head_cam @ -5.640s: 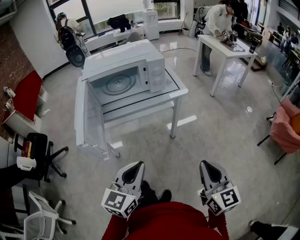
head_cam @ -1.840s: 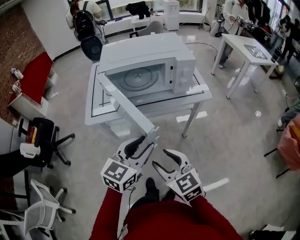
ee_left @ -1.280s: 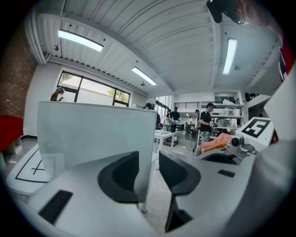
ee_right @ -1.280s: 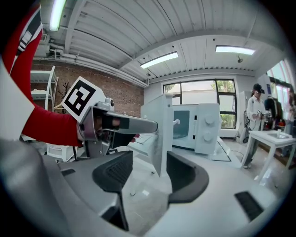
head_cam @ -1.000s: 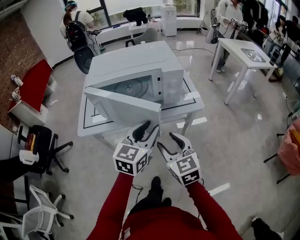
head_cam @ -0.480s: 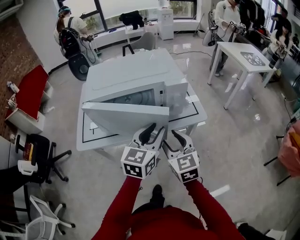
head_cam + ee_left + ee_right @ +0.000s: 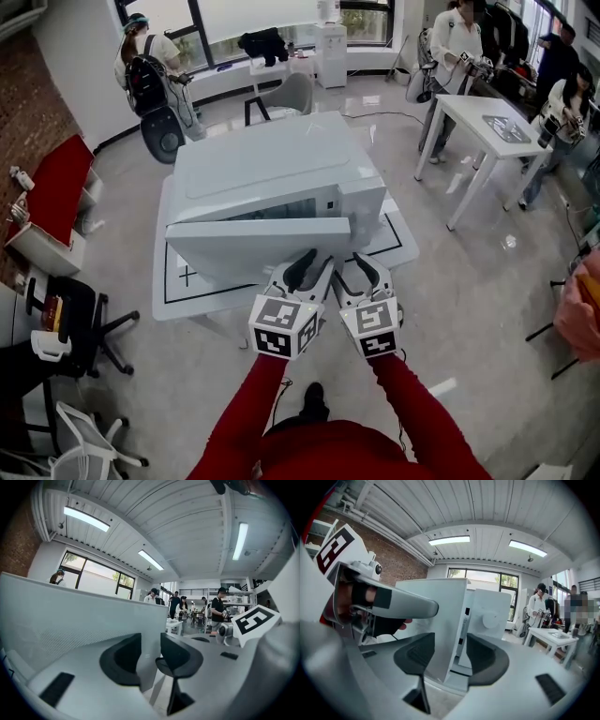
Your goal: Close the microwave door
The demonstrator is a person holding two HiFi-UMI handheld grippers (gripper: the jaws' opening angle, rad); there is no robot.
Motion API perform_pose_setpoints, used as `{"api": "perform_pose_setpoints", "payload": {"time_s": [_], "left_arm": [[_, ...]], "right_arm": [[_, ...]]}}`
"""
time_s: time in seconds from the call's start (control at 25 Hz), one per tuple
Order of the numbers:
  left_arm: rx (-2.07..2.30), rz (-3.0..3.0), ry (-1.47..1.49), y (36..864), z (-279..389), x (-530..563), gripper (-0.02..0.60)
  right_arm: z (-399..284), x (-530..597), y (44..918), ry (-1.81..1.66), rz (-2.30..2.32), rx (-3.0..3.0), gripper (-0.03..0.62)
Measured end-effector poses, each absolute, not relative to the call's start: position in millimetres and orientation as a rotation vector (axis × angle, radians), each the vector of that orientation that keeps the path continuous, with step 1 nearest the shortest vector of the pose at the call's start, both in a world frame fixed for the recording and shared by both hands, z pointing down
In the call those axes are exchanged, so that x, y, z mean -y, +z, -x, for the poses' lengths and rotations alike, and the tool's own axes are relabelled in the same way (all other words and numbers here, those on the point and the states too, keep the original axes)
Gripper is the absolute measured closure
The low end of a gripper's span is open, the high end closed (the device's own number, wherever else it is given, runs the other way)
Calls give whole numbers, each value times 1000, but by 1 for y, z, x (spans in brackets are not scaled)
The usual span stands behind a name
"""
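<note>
A white microwave [image 7: 272, 169] stands on a white table [image 7: 187, 292]. Its door [image 7: 253, 248] hangs only a little ajar, with the free edge toward me. My left gripper [image 7: 305, 264] is at that edge; in the left gripper view the door panel [image 7: 70, 620] passes between the jaws of that gripper [image 7: 151, 651], which stand apart without clamping it. My right gripper [image 7: 352, 266] is right beside it. In the right gripper view the door edge [image 7: 443, 620] also lies between the spread jaws of the right gripper [image 7: 451, 654], with a gap toward the control panel [image 7: 490, 616].
Another white table [image 7: 487, 117] stands at the right with people around it. A person with a backpack [image 7: 150, 70] is at the back left. An office chair [image 7: 75, 314] and a red bench [image 7: 47, 187] are on the left.
The door has swung from about half open to nearly shut. Both grippers have travelled toward the microwave with its free edge and drawn closer together.
</note>
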State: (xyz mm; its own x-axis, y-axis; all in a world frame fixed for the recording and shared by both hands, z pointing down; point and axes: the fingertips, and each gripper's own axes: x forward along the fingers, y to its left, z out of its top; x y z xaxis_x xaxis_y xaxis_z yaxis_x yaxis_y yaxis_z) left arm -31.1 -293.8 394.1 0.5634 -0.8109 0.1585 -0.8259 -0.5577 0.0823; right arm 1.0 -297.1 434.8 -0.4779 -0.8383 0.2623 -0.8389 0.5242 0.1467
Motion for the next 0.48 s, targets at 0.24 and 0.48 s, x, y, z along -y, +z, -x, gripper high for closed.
{"api": "perform_pose_setpoints", "payload": {"time_s": [0.24, 0.48], "left_arm": [[1399, -2641, 156, 392, 33, 309, 443], [1422, -2619, 137, 389, 40, 323, 443]], "right_arm": [[-11, 319, 432, -24, -1468, 2414, 368], [-4, 326, 419, -27, -1486, 2474, 378]]}}
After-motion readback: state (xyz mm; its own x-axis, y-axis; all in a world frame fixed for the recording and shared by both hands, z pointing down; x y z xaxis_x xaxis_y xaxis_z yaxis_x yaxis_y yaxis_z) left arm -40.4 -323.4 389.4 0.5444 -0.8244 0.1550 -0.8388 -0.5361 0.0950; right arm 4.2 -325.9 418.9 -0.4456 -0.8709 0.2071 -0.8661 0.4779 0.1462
